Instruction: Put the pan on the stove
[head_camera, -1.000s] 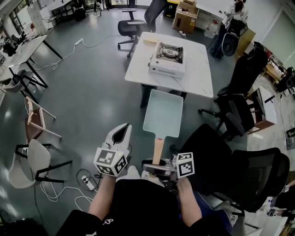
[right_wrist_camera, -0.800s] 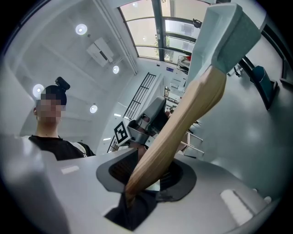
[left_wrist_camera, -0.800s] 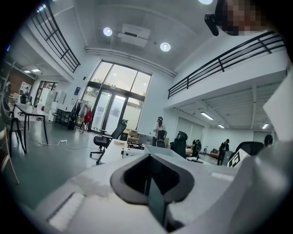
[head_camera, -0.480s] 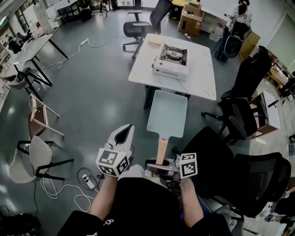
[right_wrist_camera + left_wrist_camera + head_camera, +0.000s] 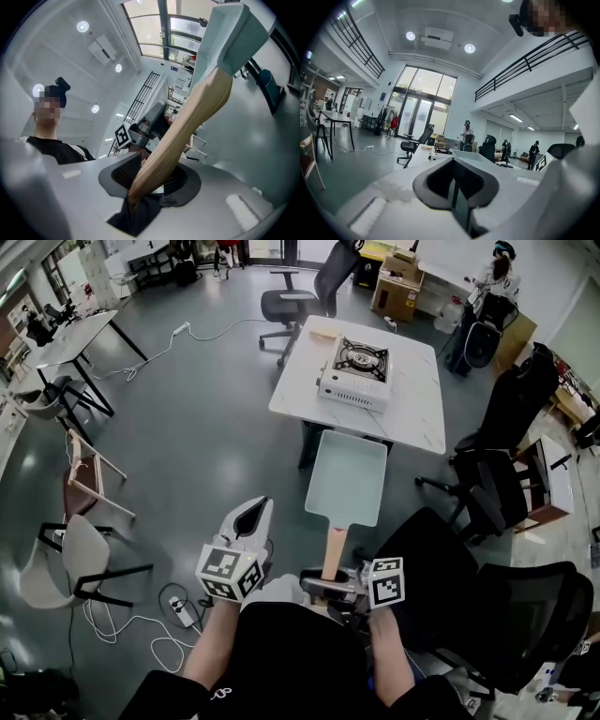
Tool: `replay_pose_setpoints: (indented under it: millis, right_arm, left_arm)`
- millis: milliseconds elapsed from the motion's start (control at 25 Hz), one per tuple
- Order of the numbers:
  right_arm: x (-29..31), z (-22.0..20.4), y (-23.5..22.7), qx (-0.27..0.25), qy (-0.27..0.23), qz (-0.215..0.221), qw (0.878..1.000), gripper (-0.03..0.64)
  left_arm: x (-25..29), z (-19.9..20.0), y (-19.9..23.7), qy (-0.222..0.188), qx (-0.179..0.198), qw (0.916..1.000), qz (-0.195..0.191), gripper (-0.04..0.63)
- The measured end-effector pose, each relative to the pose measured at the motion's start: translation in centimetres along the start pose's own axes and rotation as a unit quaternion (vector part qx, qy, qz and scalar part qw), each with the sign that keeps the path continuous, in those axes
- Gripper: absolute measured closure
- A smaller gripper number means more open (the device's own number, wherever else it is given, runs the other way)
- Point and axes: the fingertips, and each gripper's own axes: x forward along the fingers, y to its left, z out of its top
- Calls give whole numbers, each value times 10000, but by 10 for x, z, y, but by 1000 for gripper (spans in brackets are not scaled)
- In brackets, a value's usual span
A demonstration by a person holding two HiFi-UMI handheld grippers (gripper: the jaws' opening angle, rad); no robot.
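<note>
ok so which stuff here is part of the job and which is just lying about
Job: pan, its handle clamped in right gripper; stove on table.
Lying about: office chair, cardboard box, power strip on floor; left gripper, shut and empty.

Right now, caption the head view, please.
Right gripper holds a square pan by its wooden handle, portable stove ahead.

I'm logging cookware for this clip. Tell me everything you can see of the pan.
The pan is shallow, rectangular and pale blue-green, with a raised rim, empty, and has a light wooden handle. The right gripper is clamped on the handle's end and holds the pan roughly level in the air, handle toward the person, short of the white table. Nothing else touches it.
</note>
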Motion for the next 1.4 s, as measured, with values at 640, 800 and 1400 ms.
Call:
replay_pose_setpoints:
  millis: [640,800,1400]
  right_arm:
    - [10,30,-14,-130,18,-70,9999,488]
    - [9,52,-29,-162,-25,-149,9998,488]
    - [5,132,-72,-61,-186,-272,9994,488]
  left_arm:
    - [35,9,13,-102,-54,9998,-173,606]
    - [69,10,22,-94,-97,9996,-255,604]
    - [166,-5,66,312,-355,9986,-218,605]
